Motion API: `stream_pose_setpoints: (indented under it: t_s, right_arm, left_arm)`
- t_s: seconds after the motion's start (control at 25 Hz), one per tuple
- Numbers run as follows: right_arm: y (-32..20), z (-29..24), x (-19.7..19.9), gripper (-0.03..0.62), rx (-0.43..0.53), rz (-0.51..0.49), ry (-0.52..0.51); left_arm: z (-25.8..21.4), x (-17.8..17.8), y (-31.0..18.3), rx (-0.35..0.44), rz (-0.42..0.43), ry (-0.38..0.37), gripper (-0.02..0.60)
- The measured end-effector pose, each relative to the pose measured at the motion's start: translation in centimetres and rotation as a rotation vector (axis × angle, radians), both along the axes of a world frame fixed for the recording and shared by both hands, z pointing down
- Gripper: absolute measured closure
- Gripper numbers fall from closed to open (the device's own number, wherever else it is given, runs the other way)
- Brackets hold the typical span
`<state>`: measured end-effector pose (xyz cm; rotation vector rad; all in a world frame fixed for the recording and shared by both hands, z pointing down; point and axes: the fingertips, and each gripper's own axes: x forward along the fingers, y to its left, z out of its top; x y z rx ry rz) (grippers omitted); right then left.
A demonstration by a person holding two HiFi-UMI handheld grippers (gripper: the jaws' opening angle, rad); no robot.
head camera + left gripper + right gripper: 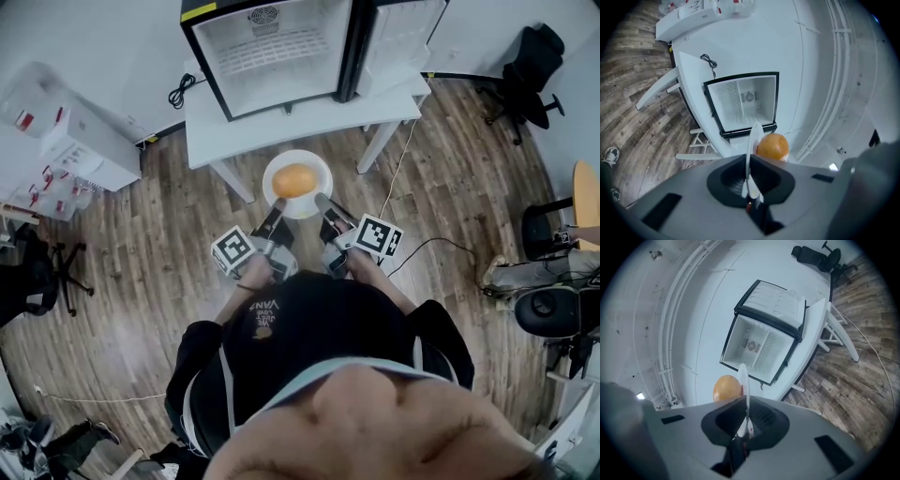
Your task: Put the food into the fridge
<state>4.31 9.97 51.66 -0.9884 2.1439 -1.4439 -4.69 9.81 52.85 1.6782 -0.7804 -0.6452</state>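
Nearest in the head view, the person's own head and dark-clad shoulders fill the bottom of the picture and hide most of both arms. Just beyond them, the left gripper (278, 203) and right gripper (322, 200) sit side by side. Each has its jaws pinched tight on the near rim of a white plate (273, 172), which is held level over the wood floor (141, 262). The orange (294, 180) lies in the middle of the plate. In both gripper views the plate is seen edge-on as a thin white blade between the pads, and it covers part of the orange behind it. A thin cable (417, 251) trails on the floor to the right. Ahead, the white table (309, 117) shows its front edge and splayed legs just past the plate. On it stands the fridge (272, 47), with a wire shelf visible inside and its door (398, 37) swung wide to the right. The fridge's top is cut off by the frame. A black cord (181, 89) lies on the table to the left of the fridge. White storage boxes (70, 141) crowd the left side, and a black office chair (530, 70) stands well off to the far right, so the floor between the plate and the table is open.
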Motion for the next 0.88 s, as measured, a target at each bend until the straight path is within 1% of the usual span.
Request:
stream_pose_setpoints:
  t_s: [0.28,0.48,0.72,0.88]
  right_arm:
    - [-2.9,-0.1,-1.6,0.576,-0.001,0.028,0.006]
    - [-4.7,-0.1,-2.5,0.576,-0.006,0.051,0.007]
    - [-6.4,0.3,-3.6,0.576,-0.006,0.074,-0.002]
    - [-7.4,0.5,-4.3,0.576,-0.003,0.095,-0.002]
  left_arm:
    - [0.1,-1.7,-3.1,-0.020,0.024,0.007,0.558]
    - [0.0,-2.4,-5.2,-0.012,0.050,0.019,0.558]
    - [0.4,-3.5,-6.9,-0.026,0.069,0.005,0.558]
    - [0.6,-4.3,-8.2,-0.022,0.094,-0.005,0.558]
